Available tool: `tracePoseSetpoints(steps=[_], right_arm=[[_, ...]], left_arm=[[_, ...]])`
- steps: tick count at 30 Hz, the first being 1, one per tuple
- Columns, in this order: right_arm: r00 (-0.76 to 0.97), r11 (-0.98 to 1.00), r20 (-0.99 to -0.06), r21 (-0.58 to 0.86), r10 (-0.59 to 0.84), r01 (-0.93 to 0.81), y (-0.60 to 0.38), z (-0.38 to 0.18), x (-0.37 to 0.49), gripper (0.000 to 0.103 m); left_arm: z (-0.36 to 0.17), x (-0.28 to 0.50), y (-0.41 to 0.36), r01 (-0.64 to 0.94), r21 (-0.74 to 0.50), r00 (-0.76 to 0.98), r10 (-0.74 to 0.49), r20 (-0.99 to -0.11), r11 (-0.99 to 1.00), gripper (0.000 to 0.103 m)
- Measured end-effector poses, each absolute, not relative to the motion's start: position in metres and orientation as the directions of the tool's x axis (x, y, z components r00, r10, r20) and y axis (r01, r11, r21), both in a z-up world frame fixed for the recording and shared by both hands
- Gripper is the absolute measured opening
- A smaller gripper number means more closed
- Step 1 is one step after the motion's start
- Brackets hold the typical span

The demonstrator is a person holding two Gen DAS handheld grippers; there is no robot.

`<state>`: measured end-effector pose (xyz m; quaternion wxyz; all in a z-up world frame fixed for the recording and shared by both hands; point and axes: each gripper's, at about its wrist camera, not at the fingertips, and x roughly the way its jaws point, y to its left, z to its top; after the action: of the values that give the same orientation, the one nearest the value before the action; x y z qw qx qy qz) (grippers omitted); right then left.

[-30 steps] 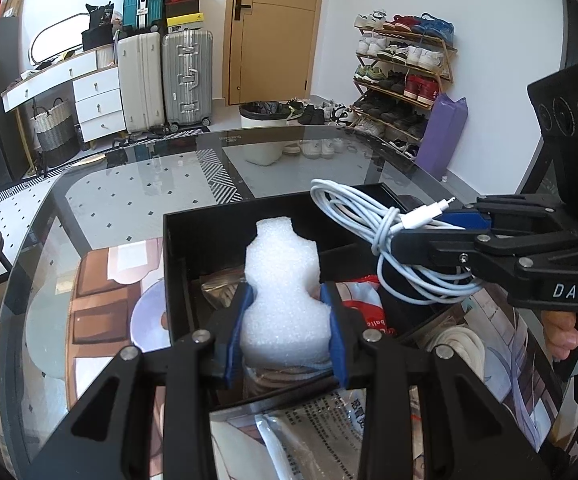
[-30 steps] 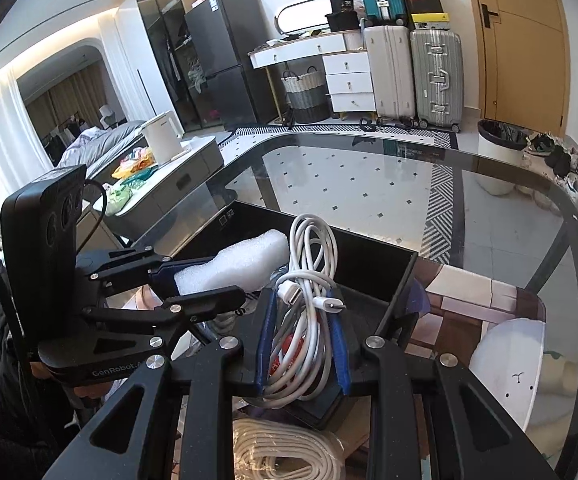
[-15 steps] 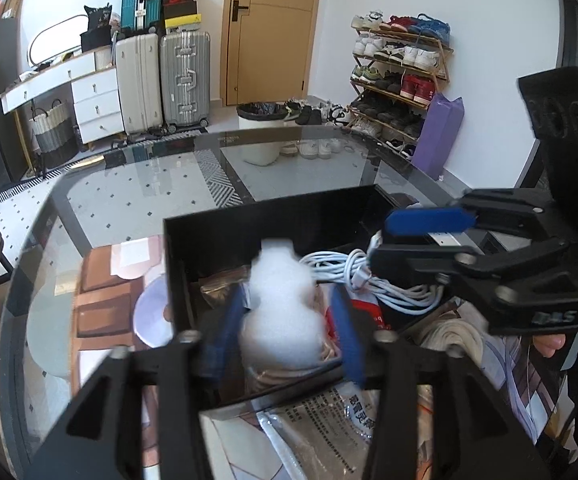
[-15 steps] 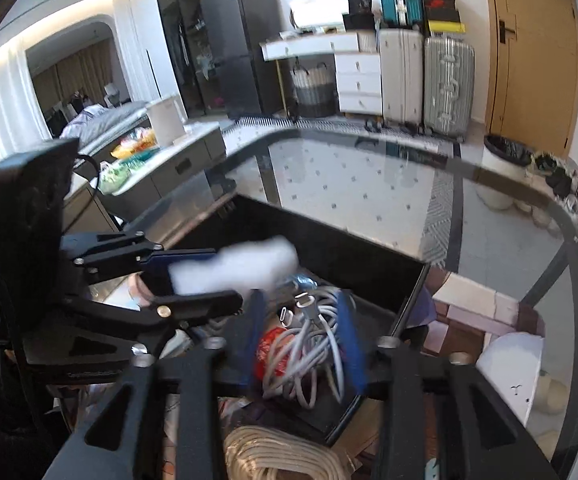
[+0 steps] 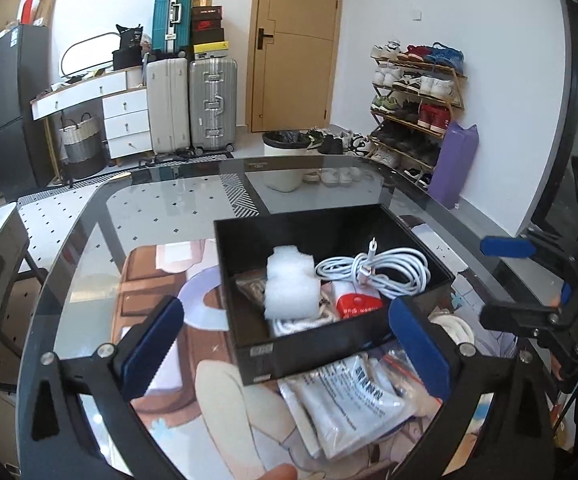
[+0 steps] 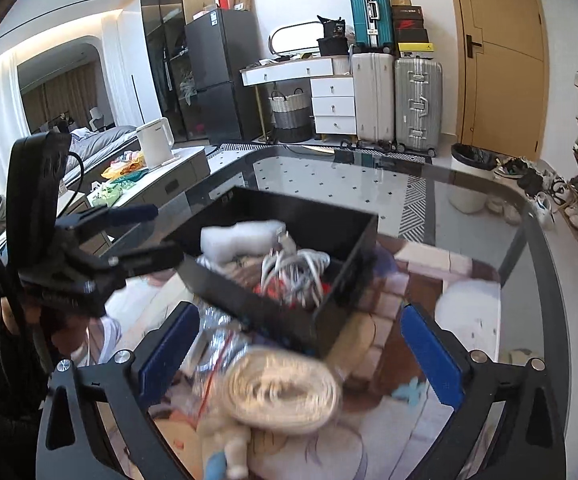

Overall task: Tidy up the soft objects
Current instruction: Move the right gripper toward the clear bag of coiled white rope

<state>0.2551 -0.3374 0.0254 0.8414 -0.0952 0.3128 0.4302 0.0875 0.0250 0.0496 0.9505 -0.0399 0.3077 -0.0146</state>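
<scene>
A black box (image 5: 305, 354) (image 6: 341, 280) stands on the glass table. Inside lie a white foam piece (image 5: 291, 282) (image 6: 241, 236), a coiled white cable (image 5: 385, 272) (image 6: 297, 270), a red packet (image 5: 355, 305) and other items. My left gripper (image 5: 285, 346) is open and empty, pulled back in front of the box. My right gripper (image 6: 297, 352) is open and empty, also back from the box; it shows at the right of the left wrist view (image 5: 529, 280). A cream rope coil (image 6: 285, 390) lies just before the right gripper.
Plastic-wrapped packets (image 5: 353, 396) lie on a printed mat (image 5: 157, 272) in front of the box. A silver foil bag (image 6: 217, 340) lies beside the rope coil. The glass table's far edge (image 5: 249, 160) curves ahead.
Both grippers opened and drew back. The foam piece and the white cable, held a second ago, now lie in the black box.
</scene>
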Motion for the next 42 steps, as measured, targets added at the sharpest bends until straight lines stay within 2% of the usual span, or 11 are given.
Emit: tracePoseSetpoints(steps=[21, 30, 42], right_arm=[[0.389, 0.636, -0.707, 0.113, 0.591, -0.763, -0.338, -0.005, 0.237, 0.102], [0.319, 0.617, -0.744, 0.157, 0.588, -0.772, -0.328, -0.022, 0.238, 0.102], [0.339, 0.697, -0.79, 0.15, 0.51, -0.701, -0.322, -0.043, 0.253, 0.102]], left_arm=[[0.028, 0.066, 0.019, -0.038, -0.069, 0.772, -0.014, -0.635, 0.997, 0.103], [0.019, 0.065, 0.017, -0.021, -0.085, 0.753, -0.04, -0.657, 0.996, 0.103], [0.005, 0.071, 0.012, 0.006, -0.081, 0.717, -0.06, -0.695, 0.997, 0.103]])
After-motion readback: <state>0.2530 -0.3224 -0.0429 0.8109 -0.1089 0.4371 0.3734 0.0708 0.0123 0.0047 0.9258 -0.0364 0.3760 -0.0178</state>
